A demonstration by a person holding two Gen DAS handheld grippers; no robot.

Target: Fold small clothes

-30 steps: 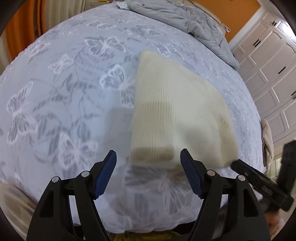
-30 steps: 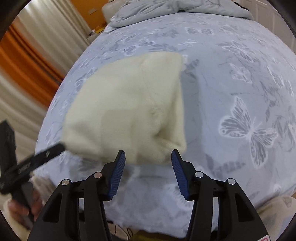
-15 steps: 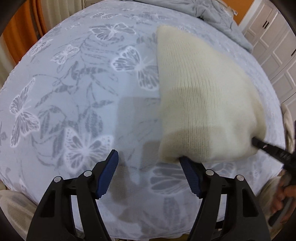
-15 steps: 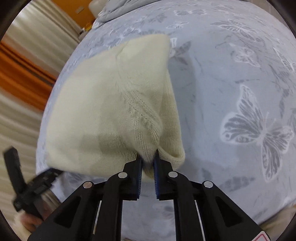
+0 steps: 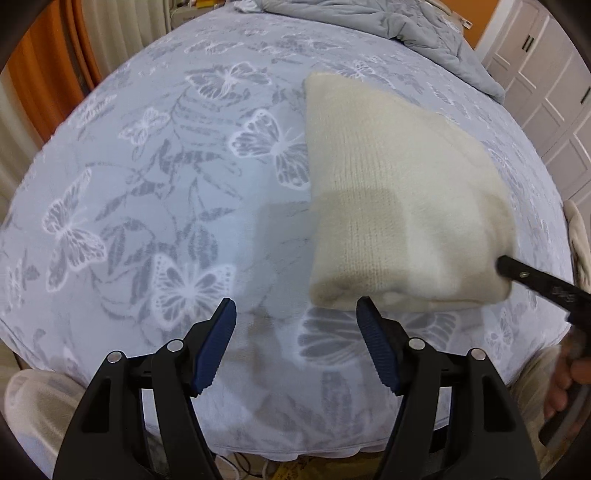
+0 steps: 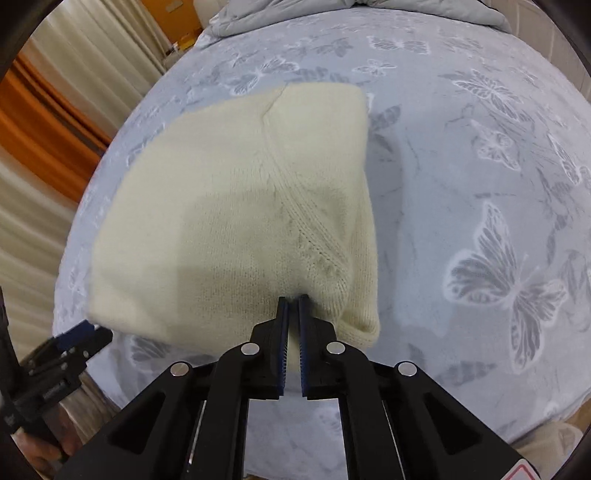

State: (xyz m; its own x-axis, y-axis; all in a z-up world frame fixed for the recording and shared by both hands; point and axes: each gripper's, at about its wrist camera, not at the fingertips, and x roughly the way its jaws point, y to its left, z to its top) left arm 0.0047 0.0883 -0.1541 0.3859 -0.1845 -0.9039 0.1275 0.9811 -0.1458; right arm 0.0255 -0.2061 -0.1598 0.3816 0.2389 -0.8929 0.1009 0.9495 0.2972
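A cream knitted garment (image 5: 388,192) lies folded on the butterfly-print bedsheet (image 5: 147,184). In the right wrist view my right gripper (image 6: 291,299) is shut on the near edge of the garment (image 6: 229,206), close to its near right corner, beside a knitted seam. The same gripper (image 5: 535,284) shows as a black finger at the garment's right corner in the left wrist view. My left gripper (image 5: 295,308) is open and holds nothing. Its right fingertip sits just in front of the garment's near left corner. The left gripper (image 6: 81,332) also appears by that corner in the right wrist view.
A crumpled grey duvet (image 5: 406,26) lies at the far end of the bed. White wardrobe doors (image 5: 546,74) stand to the right, orange and cream curtains (image 6: 44,129) to the left. The bed's near edge runs just below both grippers.
My right gripper has closed on the garment's near edge and pinches a fold of it. The garment now sits further right of my left gripper, which stays open.
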